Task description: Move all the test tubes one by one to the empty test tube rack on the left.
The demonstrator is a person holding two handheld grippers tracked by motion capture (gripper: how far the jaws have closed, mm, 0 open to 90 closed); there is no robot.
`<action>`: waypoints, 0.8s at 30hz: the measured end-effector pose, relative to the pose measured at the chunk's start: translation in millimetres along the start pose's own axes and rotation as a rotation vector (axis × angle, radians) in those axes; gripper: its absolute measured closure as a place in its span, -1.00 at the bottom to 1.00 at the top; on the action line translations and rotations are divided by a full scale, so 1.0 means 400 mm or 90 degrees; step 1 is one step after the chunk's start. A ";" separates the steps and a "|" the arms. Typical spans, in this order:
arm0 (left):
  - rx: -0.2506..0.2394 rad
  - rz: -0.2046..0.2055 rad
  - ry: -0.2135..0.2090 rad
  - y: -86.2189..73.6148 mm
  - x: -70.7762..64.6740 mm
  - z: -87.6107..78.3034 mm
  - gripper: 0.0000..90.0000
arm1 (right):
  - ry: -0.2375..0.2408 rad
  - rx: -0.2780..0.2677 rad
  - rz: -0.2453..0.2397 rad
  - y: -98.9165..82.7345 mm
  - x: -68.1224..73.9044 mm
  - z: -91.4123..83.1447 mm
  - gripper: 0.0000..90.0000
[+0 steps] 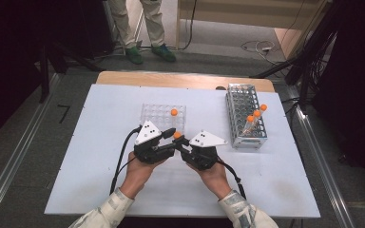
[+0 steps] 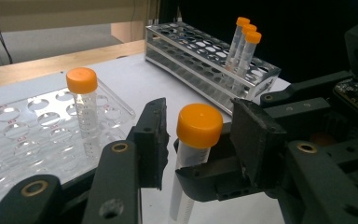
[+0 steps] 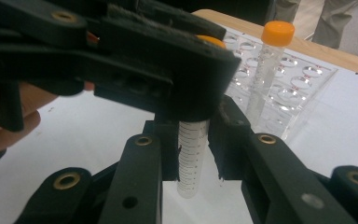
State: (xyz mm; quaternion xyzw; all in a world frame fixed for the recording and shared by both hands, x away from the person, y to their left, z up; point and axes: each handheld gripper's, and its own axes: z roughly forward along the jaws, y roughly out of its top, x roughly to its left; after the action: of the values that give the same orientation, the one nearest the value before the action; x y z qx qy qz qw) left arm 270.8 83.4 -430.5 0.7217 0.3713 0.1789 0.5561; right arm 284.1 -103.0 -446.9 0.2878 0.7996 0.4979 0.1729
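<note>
Two claws meet over the white bench's middle: the right claw (image 3: pixel 193 154) is clamped tight on a clear plastic tube with an orange screw cap (image 2: pixel 199 125), held upright, while the left claw (image 2: pixel 198 135) flanks that cap, not yet pinching. Light, stiff, slick-walled; best gripped on the ridged cap, gently.

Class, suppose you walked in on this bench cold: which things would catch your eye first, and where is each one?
First, the orange-capped tube at the table's middle, clamped upright by the right hand-held gripper, with the left hand-held gripper around its cap. Behind them, a lone capped tube stands in the clear rack. At the right, three more tubes lean in the metal rack.
</note>
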 end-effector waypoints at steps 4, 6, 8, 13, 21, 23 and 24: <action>-0.001 0.003 -0.001 -0.001 -0.003 0.001 0.36 | 0.004 -0.001 0.004 0.002 0.004 0.000 0.59; -0.001 0.006 0.003 -0.002 -0.002 0.001 0.42 | 0.006 0.000 0.004 0.002 0.002 0.000 0.59; -0.004 0.004 0.004 -0.003 0.000 0.002 0.51 | 0.007 0.000 0.004 0.002 0.001 0.001 0.59; -0.004 0.002 0.008 -0.003 0.001 0.000 0.54 | 0.006 0.000 0.004 0.002 0.003 0.001 0.59; -0.019 -0.014 0.015 0.002 0.010 -0.010 0.55 | 0.015 0.014 0.005 0.000 -0.002 0.002 0.06; -0.019 -0.015 0.018 0.002 0.014 -0.012 0.55 | 0.015 0.016 0.012 0.000 -0.007 0.001 -0.01; -0.019 -0.017 0.019 0.002 0.015 -0.012 0.55 | 0.012 0.015 0.014 0.001 -0.010 -0.001 -0.08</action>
State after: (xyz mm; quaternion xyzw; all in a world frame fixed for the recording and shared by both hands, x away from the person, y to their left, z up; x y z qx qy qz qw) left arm 271.9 91.2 -429.0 0.7057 0.3866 0.1877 0.5633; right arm 287.2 -105.5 -446.4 0.2937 0.8039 0.4929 0.1567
